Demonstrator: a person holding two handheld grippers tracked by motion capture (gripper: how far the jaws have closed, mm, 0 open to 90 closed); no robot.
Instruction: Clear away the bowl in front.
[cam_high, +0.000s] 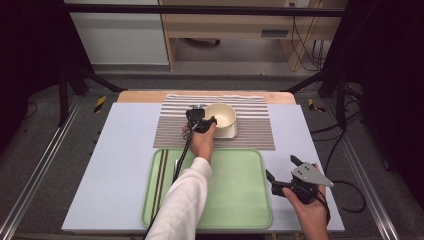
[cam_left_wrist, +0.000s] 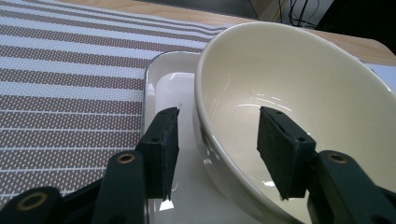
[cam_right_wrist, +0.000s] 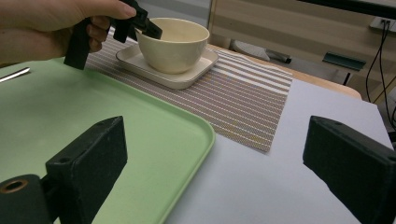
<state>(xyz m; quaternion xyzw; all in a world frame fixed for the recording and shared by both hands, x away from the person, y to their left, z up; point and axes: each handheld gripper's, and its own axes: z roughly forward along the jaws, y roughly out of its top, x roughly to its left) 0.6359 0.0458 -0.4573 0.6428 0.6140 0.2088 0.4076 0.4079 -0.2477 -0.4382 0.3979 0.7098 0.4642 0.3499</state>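
A cream bowl (cam_high: 221, 116) (cam_left_wrist: 299, 93) (cam_right_wrist: 173, 39) stands on a small white square plate (cam_high: 227, 134) (cam_left_wrist: 170, 79) (cam_right_wrist: 187, 77) on the striped placemat (cam_high: 255, 125). My left gripper (cam_high: 206, 120) (cam_left_wrist: 218, 116) (cam_right_wrist: 144, 25) is open astride the bowl's near-left rim. One pad is outside the wall and one inside, with gaps on both sides. My right gripper (cam_high: 280, 166) (cam_right_wrist: 215, 135) is wide open and holds nothing. It hovers over the white board just right of the green tray (cam_high: 240, 200) (cam_right_wrist: 93, 107).
On the tray's left part lie dark chopsticks (cam_high: 160, 175) and a metal utensil (cam_high: 176, 167) (cam_right_wrist: 14, 73). The placemat (cam_left_wrist: 70, 70) (cam_right_wrist: 243, 93) lies at the table's far middle on the white board (cam_high: 120, 165). The left forearm crosses the tray.
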